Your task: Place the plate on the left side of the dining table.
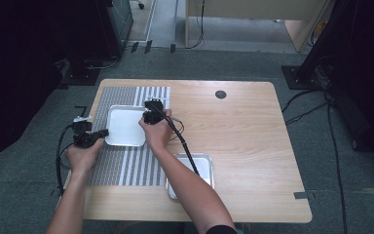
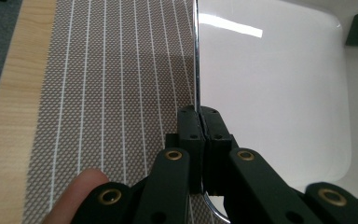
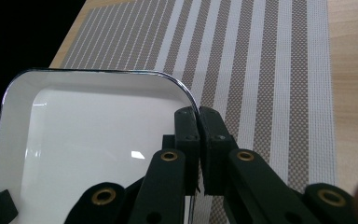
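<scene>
From up top, two trays sit on the table (image 1: 253, 146): one white tray (image 1: 125, 126) on the striped placemat (image 1: 121, 165), held by the left gripper (image 1: 102, 132) and right gripper (image 1: 148, 116), plus a spare tray (image 1: 205, 168) nearer the person. Left gripper view has the jaws pinched on its thin rim, and the right gripper view shows the same at the opposite rim near a corner. Looks stiff, light and kinda slick, so I'd say the rim's the place to grab.

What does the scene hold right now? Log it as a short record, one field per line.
setting: wooden table with a striped placemat on its left part
held thing: white tray on the placemat
left tongs: shut on the tray's rim, at its left side
right tongs: shut on the rim at the opposite side, near a corner
other thing: second tray near the front edge, partly under the right forearm
tray contents: nothing visible in the white tray
</scene>
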Motion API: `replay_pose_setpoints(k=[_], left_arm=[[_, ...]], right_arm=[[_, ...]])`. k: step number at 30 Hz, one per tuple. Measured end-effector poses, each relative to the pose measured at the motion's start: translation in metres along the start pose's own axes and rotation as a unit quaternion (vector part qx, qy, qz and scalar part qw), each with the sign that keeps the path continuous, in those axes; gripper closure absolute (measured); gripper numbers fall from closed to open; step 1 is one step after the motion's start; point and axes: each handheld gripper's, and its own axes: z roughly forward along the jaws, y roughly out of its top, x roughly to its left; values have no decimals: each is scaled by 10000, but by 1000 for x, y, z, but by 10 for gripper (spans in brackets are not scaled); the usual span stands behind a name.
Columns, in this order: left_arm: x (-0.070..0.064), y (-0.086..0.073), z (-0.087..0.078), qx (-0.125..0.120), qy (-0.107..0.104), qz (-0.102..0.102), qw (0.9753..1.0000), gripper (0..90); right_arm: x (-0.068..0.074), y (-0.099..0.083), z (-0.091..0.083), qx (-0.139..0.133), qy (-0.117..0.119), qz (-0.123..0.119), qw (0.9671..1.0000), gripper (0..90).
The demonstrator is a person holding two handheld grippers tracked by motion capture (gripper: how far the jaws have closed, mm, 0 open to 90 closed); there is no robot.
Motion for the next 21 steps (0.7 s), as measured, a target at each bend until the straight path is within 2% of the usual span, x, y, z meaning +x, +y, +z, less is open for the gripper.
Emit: replay_pose_setpoints(k=[3, 6, 10, 16, 21], left_arm=[[0, 3, 6, 34, 17, -1, 10000, 898], [2, 8, 16, 139, -32, -93, 9999, 897], [3, 11, 21, 206, -59, -148, 9997, 897], [3, 11, 23, 297, 18, -200, 9994, 893], [3, 11, 28, 362, 83, -252, 9990, 886]], right_arm=[[-3, 3, 8, 31, -41, 8, 10000, 883], [-8, 7, 17, 88, -107, 36, 9999, 884], [-12, 10, 23, 155, -124, 134, 9997, 883], [-10, 11, 32, 224, -204, -144, 9994, 881], [-10, 12, 38, 267, -274, -219, 9990, 880]])
